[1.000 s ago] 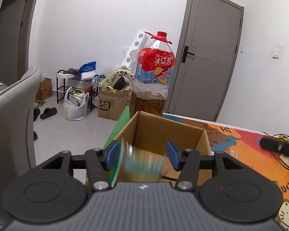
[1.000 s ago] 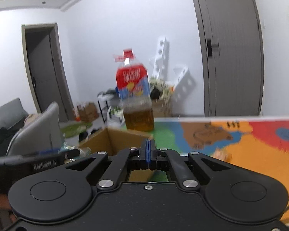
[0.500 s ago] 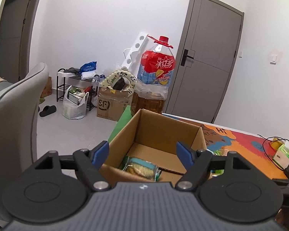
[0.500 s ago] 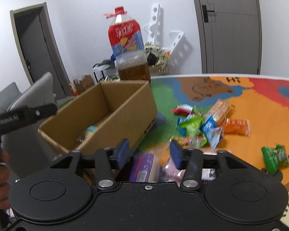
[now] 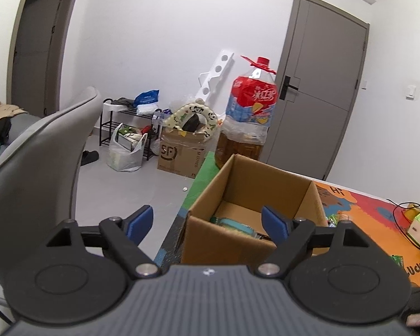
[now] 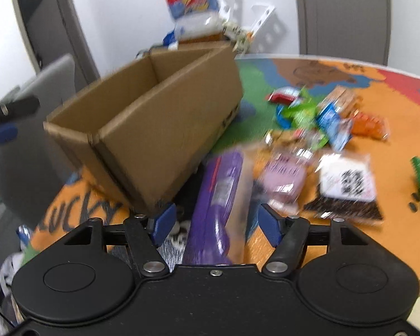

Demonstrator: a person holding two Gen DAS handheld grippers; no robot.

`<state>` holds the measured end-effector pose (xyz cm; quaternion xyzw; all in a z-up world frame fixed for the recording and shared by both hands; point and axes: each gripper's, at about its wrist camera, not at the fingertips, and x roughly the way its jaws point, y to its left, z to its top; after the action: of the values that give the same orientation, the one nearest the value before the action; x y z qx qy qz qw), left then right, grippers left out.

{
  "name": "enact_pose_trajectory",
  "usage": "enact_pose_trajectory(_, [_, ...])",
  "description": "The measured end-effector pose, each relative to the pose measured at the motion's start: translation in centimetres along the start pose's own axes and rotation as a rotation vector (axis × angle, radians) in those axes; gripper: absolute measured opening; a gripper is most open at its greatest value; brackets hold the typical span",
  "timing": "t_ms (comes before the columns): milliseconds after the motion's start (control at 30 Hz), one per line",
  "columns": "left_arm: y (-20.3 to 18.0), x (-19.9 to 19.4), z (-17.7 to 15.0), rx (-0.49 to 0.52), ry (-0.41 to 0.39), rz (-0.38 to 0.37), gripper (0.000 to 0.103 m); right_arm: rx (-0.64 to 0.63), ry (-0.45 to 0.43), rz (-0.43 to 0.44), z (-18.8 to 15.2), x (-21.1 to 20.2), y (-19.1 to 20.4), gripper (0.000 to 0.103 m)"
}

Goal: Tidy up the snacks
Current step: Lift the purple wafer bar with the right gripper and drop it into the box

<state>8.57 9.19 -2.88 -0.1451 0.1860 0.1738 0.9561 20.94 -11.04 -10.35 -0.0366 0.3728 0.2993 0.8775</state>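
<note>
On the counter (image 6: 400,106), by the near corner of the cardboard box (image 6: 165,128), a purple snack pack (image 6: 221,196) is seen lying lengthwise at 12 o'clock from the right gripper (image 6: 218,221). Its jaws have just been opening and are spread, w/ the pack's near end between the pads but not pinched. Pack is judged light, soft, crinkly and prob. slippery film; contents poss. crushable, so a gentle pinch across the narrow middle or a sealed end is advised. More loose snacks (image 6: 316,120) are scattered at 1–2 o'clock, incl. a pink pack (image 6: 282,179) just beside. Left gripper (image 5: 207,222) is held over the box's near edge, jaws just opened wide, nothing gripped; a teal packet (image 5: 232,222) is already lying inside the box at 12 o'clock.
</note>
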Motion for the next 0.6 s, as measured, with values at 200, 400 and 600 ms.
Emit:
enact_pose_trajectory(200, [0.7,0.0,-0.1,-0.014,0.008,0.002,0.085,0.037,-0.039,-0.002,0.4,-1.0,-0.8,0.030])
enact_pose_trajectory(400, [1.2,-0.2,-0.3,-0.025,0.008,0.009,0.085,0.066,-0.139,0.001,1.8,-3.6,-1.2,0.029])
enact_pose_trajectory(600, [2.0,-0.5,-0.5,-0.039,0.011,0.017,0.085,0.057,-0.229,0.002,4.6,-5.8,-0.4,0.029])
